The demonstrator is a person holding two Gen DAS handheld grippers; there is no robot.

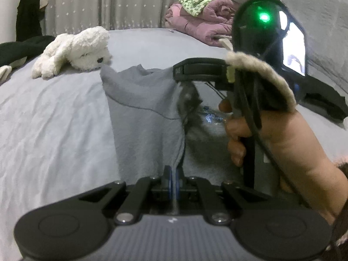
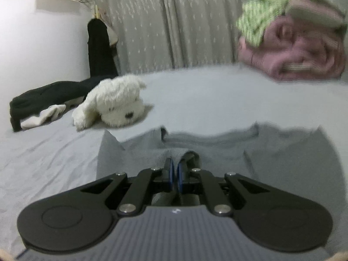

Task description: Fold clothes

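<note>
- Left wrist view: the left gripper (image 1: 174, 177) had its jaws pinched on an edge of the grey sweatshirt (image 1: 141, 108), which lay on the bed (image 1: 54, 119). The right hand (image 1: 271, 137) held the other tool close by. This looked like mid-fold; the next move probably called for carrying both held edges across together.
- Right wrist view: the right gripper (image 2: 175, 174) was likewise closed on a raised fold of cloth. The plush dog (image 2: 113, 106) and pink bedding (image 2: 300, 54) lay apart, not obstructing.
</note>
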